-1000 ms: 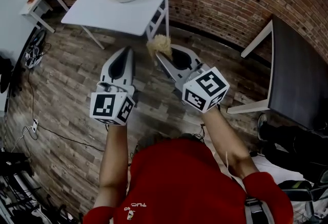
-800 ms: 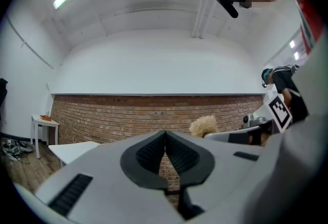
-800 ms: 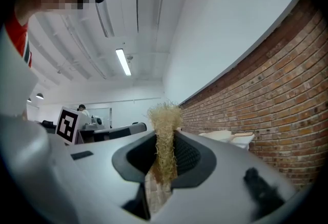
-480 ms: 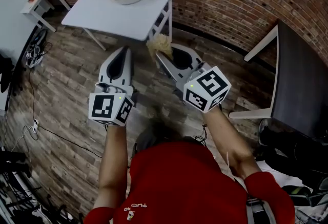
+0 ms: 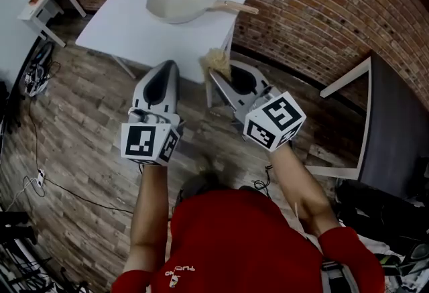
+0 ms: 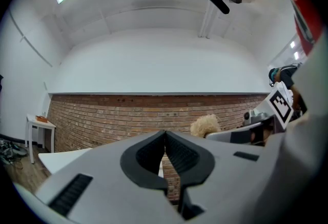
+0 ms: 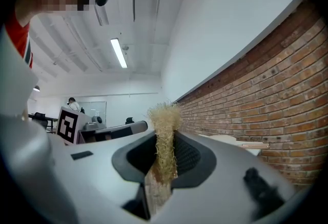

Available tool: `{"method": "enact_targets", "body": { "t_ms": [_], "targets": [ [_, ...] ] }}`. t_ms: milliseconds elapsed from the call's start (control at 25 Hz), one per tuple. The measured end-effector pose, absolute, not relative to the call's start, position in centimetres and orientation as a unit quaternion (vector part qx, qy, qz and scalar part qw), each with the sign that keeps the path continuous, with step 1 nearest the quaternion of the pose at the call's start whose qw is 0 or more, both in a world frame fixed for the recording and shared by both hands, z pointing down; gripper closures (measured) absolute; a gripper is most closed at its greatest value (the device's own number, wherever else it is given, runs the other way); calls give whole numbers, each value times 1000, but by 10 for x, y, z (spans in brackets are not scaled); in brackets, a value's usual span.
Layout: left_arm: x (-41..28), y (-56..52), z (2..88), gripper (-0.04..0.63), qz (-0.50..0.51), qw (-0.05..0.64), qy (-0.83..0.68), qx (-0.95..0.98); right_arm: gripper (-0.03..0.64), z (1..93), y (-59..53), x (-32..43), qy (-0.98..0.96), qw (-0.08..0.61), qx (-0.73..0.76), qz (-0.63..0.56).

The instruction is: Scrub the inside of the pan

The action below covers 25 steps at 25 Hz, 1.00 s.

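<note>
Brick wall behind, white table (image 5: 127, 30) at the far side, pan (image 5: 179, 0) sitting on it
Right gripper (image 7: 165, 147) pinching a straw-coloured scrubber (image 7: 165, 118), left gripper (image 6: 165, 140) pressed together, both held near, apart from the pan

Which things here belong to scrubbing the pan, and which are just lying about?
For the job: pan on the white table; fibre scrubber in the right gripper.
Lying about: small side table, floor cables, dark table.
</note>
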<state>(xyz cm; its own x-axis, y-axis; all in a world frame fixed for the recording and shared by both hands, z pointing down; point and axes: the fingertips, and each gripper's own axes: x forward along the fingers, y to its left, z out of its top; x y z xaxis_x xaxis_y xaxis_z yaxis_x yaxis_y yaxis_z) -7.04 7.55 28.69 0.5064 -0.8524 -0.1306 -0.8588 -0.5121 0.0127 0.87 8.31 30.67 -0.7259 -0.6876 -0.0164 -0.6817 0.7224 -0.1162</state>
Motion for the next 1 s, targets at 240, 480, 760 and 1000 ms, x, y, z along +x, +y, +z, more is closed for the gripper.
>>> {"method": "enact_targets", "body": {
  "t_ms": [240, 480, 760, 1000],
  "targets": [
    [-90, 9, 285, 581, 65, 25, 479, -875, 531, 307, 20, -11, 921, 23, -386, -49],
    [-101, -40, 293, 581, 60, 19, 461, -885, 531, 309, -27, -26, 914, 18, -403, -46],
    [-104, -78, 302, 581, 59, 9, 454, -889, 531, 313, -65, -28, 909, 7, -414, -49],
    [-102, -114, 307, 581, 52, 7, 463, -885, 531, 313, -104, -26, 910, 1, -412, -50]
  ]
}}
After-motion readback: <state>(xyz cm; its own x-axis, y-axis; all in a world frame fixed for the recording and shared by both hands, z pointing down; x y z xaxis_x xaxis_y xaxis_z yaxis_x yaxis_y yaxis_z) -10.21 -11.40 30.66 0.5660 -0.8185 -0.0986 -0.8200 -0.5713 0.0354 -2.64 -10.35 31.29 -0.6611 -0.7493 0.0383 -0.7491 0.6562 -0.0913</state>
